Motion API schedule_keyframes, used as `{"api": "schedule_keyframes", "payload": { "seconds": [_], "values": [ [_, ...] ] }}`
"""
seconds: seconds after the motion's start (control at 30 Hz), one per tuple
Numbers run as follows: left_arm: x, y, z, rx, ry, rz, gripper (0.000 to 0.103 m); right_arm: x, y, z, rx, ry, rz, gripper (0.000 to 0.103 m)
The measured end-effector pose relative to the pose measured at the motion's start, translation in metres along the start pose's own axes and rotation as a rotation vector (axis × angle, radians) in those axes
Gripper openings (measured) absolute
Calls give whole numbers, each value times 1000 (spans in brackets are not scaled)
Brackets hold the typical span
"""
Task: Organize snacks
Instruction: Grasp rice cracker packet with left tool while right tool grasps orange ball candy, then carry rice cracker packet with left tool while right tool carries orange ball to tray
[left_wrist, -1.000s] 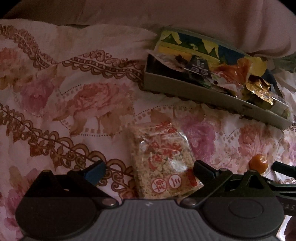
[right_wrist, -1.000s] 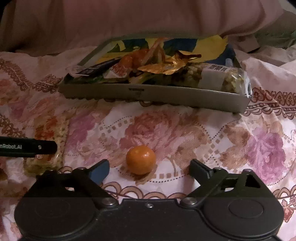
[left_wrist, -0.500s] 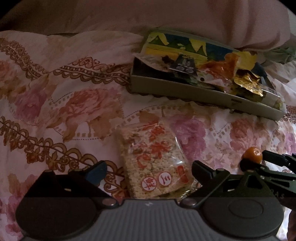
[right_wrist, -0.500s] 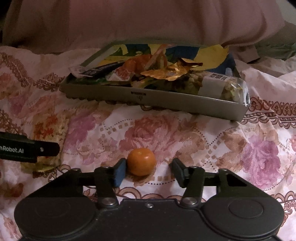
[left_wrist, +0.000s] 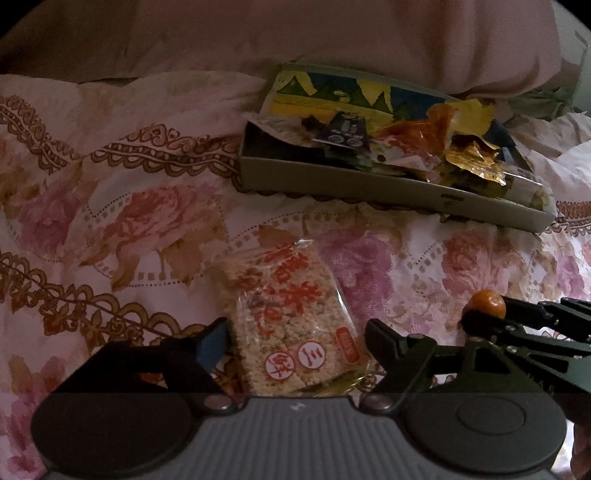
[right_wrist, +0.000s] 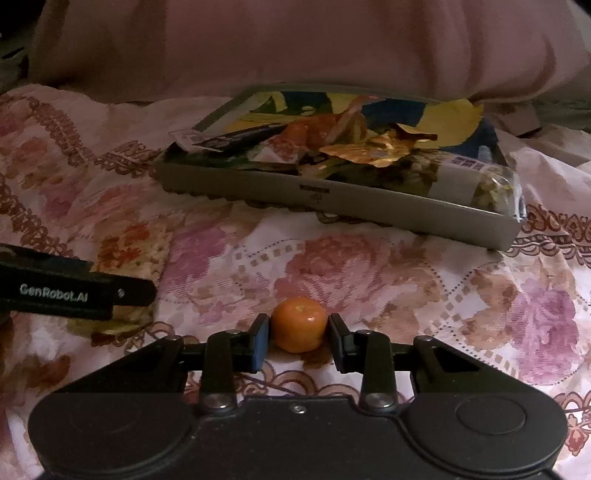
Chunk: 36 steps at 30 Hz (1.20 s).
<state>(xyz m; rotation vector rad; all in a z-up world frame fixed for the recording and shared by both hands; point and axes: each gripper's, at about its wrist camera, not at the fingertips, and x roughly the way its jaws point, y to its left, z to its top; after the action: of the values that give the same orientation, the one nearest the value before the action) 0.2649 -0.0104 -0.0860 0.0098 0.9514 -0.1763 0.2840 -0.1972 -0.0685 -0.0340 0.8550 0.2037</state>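
Right tongs (right_wrist: 298, 341) have just closed on a small, soft-skinned orange (right_wrist: 299, 324); left tongs (left_wrist: 295, 341), closing, straddle a light, crushable rice-cake packet (left_wrist: 291, 321).

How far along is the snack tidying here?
Done: several wrappers already lie in the grey tray. In hand: right gripper has just closed on the small orange; left gripper, closing, straddles the rice cake packet. Left: both still go into the tray.

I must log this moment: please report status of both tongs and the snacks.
Right tongs just closed onto the small orange. Left tongs closing around the rice cracker packet, not yet gripping. Snack tray ahead, path clear.
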Motion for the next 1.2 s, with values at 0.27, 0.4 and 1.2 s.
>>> {"api": "schedule_keyframes", "payload": {
  "seconds": [0.27,0.4,1.2],
  "values": [
    [-3,-2,-2,-4,-5,-41,80,-3,6,-2,-19,-7,9,36],
    [-4,-6,-3,17,-9,-50,79,-3,8,-2,-28,-3,9,36],
    [-11,-12,-6,47,-17,-73,78,-13,9,-1,-19,-32,0,36]
  ]
}}
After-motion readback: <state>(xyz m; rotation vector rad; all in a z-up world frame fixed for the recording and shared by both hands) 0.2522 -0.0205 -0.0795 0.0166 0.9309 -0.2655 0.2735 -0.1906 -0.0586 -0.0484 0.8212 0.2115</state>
